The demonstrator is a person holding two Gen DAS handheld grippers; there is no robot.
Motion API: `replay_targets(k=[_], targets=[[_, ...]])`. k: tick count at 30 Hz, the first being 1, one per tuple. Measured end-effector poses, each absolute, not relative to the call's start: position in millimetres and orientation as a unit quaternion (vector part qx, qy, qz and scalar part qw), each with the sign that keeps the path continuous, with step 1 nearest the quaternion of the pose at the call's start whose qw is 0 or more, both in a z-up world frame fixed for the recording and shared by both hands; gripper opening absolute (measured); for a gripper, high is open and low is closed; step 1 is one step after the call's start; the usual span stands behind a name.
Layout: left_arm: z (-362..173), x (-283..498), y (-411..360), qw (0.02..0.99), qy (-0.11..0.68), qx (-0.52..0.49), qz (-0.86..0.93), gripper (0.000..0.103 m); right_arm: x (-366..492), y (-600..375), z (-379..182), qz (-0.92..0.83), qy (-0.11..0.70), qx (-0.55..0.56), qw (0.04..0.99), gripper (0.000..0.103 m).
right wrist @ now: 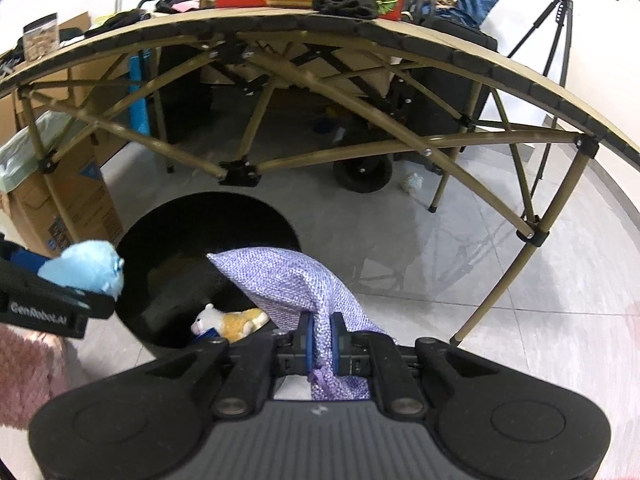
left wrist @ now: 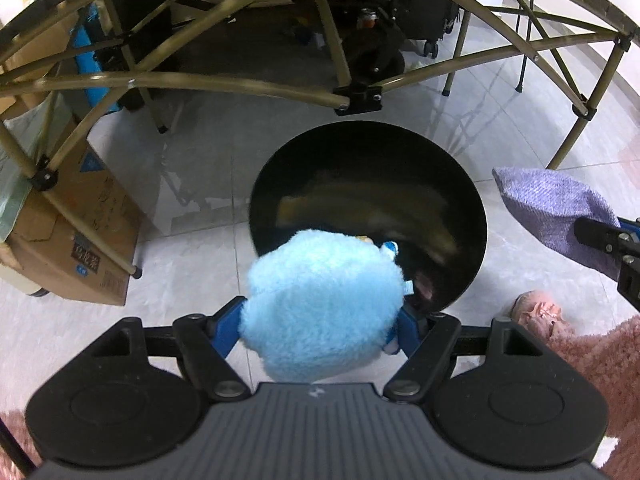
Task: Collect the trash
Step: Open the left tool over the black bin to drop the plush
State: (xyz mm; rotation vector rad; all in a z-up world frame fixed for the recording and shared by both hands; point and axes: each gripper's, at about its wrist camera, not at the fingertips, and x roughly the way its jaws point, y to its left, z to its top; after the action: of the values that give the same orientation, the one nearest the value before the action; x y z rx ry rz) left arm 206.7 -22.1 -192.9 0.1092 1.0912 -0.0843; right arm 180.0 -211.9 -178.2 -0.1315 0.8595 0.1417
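A round black bin (left wrist: 368, 216) stands on the tiled floor under a folding table. My left gripper (left wrist: 320, 326) is shut on a fluffy light-blue plush toy (left wrist: 320, 304), held over the bin's near rim. In the right wrist view that blue plush toy (right wrist: 86, 266) shows at the left, above the bin (right wrist: 168, 240). My right gripper (right wrist: 322, 340) is shut on a purple knitted cloth pouch (right wrist: 288, 284) that hangs at the bin's right edge; the pouch (left wrist: 556, 208) also shows at the right in the left wrist view. A white and yellow plush toy (right wrist: 230, 320) lies inside the bin.
The table's olive metal frame (left wrist: 200, 80) arches overhead, its legs (right wrist: 496, 292) on the floor to the right. A cardboard box (left wrist: 76, 216) stands left of the bin. A pink fluffy sleeve (left wrist: 592, 360) is at the right. A crumpled white scrap (right wrist: 413, 182) lies under the table; a tripod (right wrist: 560, 20) stands far right.
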Motion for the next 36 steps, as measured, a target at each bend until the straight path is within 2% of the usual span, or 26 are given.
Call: replay_targets(k=[25,28,29,30,36], targets=[[-213,283,-78,0.834,0.547,0.057,-0.046,0.077,218,-244,-171,0.012,0.401,-0.040,0.915,0.008],[-214,286,-78,0.828,0.557,0.050,-0.049,0.086,219,-246,-171,0.010,0.399,-0.039,0.916,0.008],[-215,287,-76,0.824,0.563,0.044,-0.049,0.098,218,-246,-171,0.009,0.399,-0.039,0.916,0.008],[-215,288,-75,0.822,0.566,0.039,-0.046,0.103,217,-246,-171,0.009,0.398,-0.039,0.916,0.008],[-215,292,-67,0.817,0.575,0.030,-0.029,0.103,216,-245,-171,0.007,0.397,-0.042,0.917,0.008]])
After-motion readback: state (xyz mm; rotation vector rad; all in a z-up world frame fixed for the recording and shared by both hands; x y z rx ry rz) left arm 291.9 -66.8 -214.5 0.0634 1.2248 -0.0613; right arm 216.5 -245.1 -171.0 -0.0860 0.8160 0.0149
